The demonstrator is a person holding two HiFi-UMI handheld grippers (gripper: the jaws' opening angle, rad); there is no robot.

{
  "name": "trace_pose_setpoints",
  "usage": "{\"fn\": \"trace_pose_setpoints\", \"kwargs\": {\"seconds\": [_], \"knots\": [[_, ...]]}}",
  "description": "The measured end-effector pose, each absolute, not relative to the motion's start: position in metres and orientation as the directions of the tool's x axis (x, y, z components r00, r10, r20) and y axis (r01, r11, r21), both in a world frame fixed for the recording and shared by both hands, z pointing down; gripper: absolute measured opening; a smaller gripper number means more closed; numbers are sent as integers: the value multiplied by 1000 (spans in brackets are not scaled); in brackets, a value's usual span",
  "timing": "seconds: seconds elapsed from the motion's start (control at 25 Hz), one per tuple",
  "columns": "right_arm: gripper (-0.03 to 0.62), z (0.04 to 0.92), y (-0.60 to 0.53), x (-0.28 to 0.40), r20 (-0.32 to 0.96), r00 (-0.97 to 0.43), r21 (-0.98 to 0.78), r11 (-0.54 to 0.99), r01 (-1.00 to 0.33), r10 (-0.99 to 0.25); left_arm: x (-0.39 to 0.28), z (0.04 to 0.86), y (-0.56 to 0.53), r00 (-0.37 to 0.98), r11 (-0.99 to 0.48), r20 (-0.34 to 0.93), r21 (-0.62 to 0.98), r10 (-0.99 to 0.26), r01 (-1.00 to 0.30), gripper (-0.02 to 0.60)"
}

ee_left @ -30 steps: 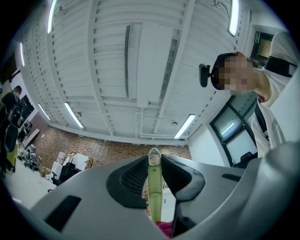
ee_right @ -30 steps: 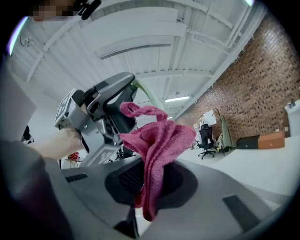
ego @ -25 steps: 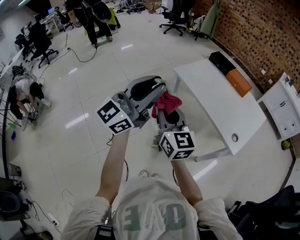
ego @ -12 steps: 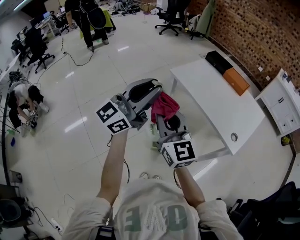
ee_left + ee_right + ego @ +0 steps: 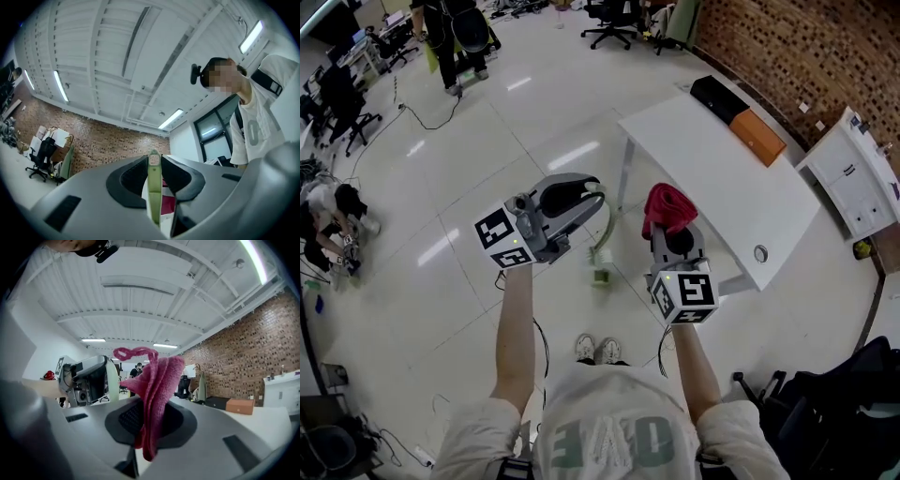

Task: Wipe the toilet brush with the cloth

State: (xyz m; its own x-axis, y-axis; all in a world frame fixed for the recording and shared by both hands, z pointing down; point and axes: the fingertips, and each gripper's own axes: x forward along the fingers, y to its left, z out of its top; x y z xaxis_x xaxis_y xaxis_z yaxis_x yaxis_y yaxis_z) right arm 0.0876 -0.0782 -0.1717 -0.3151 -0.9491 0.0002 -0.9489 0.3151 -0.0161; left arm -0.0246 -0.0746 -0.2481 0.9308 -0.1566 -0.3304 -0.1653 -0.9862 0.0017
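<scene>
Over the tiled floor off the white desk's near corner, the left tool is clamped on the pale green plastic toilet brush, whose length hangs free below. The right tool, held apart from it, grips the bunched red cloth with its folds protruding, evidently ready for wiping.

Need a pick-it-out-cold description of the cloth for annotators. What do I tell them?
Find the white table by the brick wall; in the head view the right gripper sits in front of its long edge. The cloth is the crumpled bundle pinched in its fingers, sticking up above them. It is the only magenta thing around; the left gripper beside it holds a pale green toilet brush.
</scene>
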Motion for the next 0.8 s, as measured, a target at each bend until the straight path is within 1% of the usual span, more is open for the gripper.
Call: {"fn": "trace_pose_setpoints", "kwargs": {"seconds": [0.16,0.24,0.32,0.4,0.52,0.72,0.8], "knots": [[31,-143,-92,101,94,-301,-9,302,-953,-949,-17,-229,-87,936,-990,-324,35,-139,-135,98],[32,-125,-100,103,120,-305,-19,305,-952,-945,-16,-213,-96,937,-990,-318,49,-143,-135,98],[32,-93,-108,106,130,-317,-23,317,-948,-939,-13,-186,-102,941,-992,-313,49,-126,-117,98],[32,-42,-120,110,132,-321,-16,322,-947,-938,-11,-143,-105,947,-996,-311,28,-86,-81,98],[31,70,-143,117,138,-328,-20,328,-944,-935,-11,-50,-119,947,-999,-319,-3,-47,-51,99],[32,298,-172,125,115,-335,-26,334,-942,-935,-6,170,-141,951,-1000,-310,-19,-1,-7,98],[32,376,-179,127,95,-333,-28,331,-943,-938,-4,248,-150,949,-1000,-315,-27,14,5,98]]}}
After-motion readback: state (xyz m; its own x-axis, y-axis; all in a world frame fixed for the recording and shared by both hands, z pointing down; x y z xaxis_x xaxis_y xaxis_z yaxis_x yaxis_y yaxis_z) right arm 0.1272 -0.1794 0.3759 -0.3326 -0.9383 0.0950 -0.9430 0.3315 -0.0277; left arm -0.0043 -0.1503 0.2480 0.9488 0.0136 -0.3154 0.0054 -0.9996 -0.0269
